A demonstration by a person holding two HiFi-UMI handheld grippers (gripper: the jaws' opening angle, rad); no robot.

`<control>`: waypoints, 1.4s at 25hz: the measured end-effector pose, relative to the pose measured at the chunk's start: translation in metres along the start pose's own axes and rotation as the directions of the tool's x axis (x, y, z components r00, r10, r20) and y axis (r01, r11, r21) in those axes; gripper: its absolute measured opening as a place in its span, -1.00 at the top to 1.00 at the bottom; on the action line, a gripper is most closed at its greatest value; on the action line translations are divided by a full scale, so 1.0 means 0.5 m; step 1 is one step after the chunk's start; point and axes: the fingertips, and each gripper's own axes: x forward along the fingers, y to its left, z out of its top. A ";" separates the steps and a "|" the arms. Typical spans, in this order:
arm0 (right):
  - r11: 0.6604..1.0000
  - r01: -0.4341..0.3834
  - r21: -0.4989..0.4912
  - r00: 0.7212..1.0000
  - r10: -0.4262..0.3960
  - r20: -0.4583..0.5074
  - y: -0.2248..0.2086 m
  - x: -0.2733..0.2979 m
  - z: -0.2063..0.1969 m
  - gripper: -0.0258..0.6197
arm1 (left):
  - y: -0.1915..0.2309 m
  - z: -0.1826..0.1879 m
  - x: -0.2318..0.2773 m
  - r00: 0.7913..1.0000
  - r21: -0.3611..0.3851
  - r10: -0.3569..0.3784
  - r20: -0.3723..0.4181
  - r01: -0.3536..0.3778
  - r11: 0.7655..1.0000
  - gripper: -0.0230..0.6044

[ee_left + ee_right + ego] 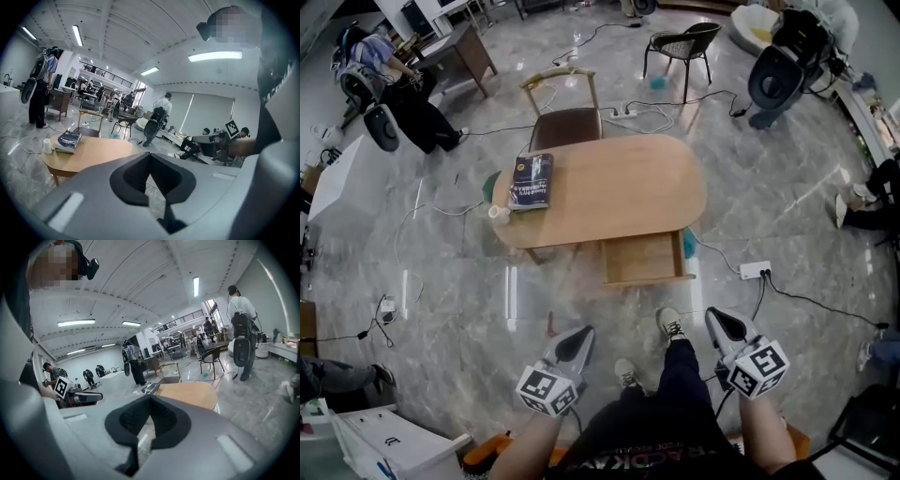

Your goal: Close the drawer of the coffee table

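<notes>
Here | left gripper, right gripper: jaws together, empty | drawer open | book, cup on coffee table | chair behind

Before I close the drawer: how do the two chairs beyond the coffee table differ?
The wooden chair has a light frame and brown seat; the black chair is dark all over. The wooden chair stands close at the coffee table's far edge; the black chair stands well apart from it. Both are upright and empty.
</notes>
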 end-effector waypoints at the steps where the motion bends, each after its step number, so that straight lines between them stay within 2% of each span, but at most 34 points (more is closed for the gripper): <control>1: 1.000 0.014 0.000 1.000 -0.014 0.003 0.005 -0.016 -0.016 0.92 | -0.006 -0.014 -0.009 1.000 0.005 -0.007 -0.005 0.007 1.000 0.94; 8: 0.998 0.059 0.007 0.998 -0.059 -0.004 -0.007 -0.055 -0.072 0.92 | -0.013 -0.068 -0.013 0.999 0.024 0.001 -0.038 0.000 1.000 0.94; 12: 0.998 0.052 -0.020 0.999 -0.052 -0.011 -0.048 -0.044 -0.083 0.92 | -0.008 -0.081 0.010 0.999 0.045 0.036 -0.020 -0.035 0.998 0.94; 15: 0.999 0.045 -0.018 0.999 -0.046 -0.013 -0.094 -0.025 -0.095 0.92 | 0.001 -0.111 0.044 0.998 0.044 0.055 -0.042 -0.054 0.998 0.94; 27: 1.000 -0.010 -0.015 0.999 0.009 -0.051 -0.269 0.143 -0.194 0.92 | 0.093 -0.236 0.205 0.981 0.006 0.145 -0.125 -0.146 0.989 0.93; 35: 0.999 -0.034 -0.020 0.991 0.031 -0.129 -0.352 0.258 -0.296 0.92 | 0.186 -0.317 0.283 0.969 -0.013 0.209 -0.129 -0.213 0.977 0.93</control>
